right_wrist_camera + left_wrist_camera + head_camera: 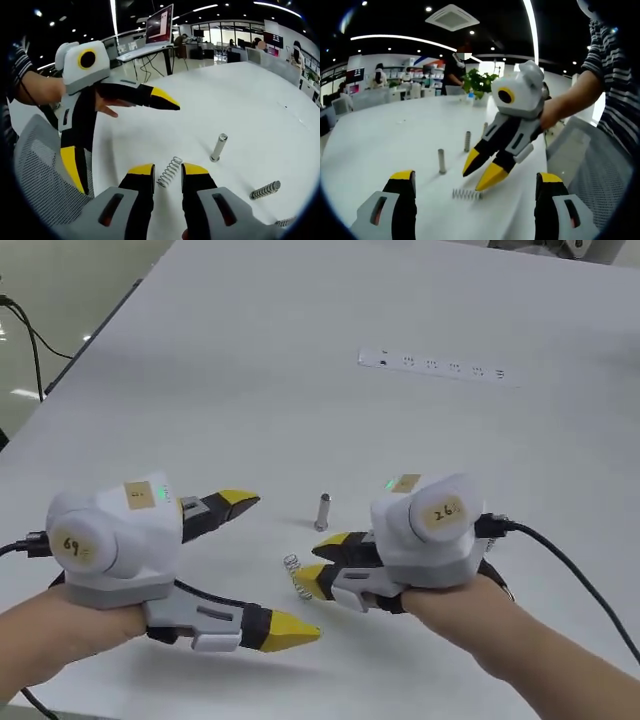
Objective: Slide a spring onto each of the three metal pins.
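— Springs: how many do you count?

— Two for certain, both lying flat on the white table [300, 360]. Starting at the left, the left gripper [289, 566] has its jaws spread wide and grips nothing. Just in front of them lies the first spring [467, 194]. The tips of the right gripper [169, 169] sit either side of it. Those jaws stand a little apart, released, not pinching the coil.

— And the second?

— The second spring [265, 190] lies near a pin in the right gripper view, apart from it. A coil end [286, 222] beside it is cut off at the picture's edge. I cannot tell whether it is a third spring.

— Pins?

— Three, all upright and bare in the left gripper view, in a row leading away from that gripper: first pin [442, 161], second pin [467, 141], third pin [485, 129]. The third is small and partly covered by the right gripper's jaw, so its foot is hard to make out. In the head view the first pin stands just on the far side of the right gripper's tips.

— Anything further right?

— One white power strip [435, 366], far right on the table, well apart from the rest. Its sockets are too small to count.
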{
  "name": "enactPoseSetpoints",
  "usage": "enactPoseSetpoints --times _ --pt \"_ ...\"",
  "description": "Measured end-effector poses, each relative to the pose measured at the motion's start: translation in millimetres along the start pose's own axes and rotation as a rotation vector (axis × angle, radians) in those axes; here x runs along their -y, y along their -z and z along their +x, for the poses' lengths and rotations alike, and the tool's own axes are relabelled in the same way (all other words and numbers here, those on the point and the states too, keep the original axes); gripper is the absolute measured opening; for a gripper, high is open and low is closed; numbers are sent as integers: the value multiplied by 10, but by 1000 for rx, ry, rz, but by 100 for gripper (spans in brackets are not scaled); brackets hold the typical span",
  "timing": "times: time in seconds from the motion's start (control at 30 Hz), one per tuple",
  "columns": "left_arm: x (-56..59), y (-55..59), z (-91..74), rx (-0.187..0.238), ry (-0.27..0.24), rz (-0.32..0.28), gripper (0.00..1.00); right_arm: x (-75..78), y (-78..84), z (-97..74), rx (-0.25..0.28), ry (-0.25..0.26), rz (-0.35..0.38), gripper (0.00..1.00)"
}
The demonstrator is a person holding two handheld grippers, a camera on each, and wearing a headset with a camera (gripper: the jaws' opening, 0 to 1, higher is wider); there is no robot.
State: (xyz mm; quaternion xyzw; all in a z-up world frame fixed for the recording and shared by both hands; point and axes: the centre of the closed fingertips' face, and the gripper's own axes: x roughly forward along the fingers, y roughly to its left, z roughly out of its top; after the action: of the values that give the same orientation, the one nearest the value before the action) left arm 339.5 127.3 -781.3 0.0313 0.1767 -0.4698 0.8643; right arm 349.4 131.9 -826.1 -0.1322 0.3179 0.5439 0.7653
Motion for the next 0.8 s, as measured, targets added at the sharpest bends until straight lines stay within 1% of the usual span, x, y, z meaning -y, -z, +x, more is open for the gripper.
enactPoseSetpoints --times 0.17,0.37,0.43,0.57,0.8 --pt "-17 5 -13 -1 -5 -3 97 30 51 66 -30 13 -7 18" --pt "-14 9 -12 -2 -4 -4 97 12 91 138 -54 9 -9 18" --pt "-14 13 -12 -1 -4 -6 97 24 107 159 -69 19 -17 18" --pt "-21 19 -11 -3 -4 -8 97 34 124 186 -80 20 -16 18" --pt "-39 16 -8 -5 -5 -9 97 36 222 213 -128 24 -51 17"
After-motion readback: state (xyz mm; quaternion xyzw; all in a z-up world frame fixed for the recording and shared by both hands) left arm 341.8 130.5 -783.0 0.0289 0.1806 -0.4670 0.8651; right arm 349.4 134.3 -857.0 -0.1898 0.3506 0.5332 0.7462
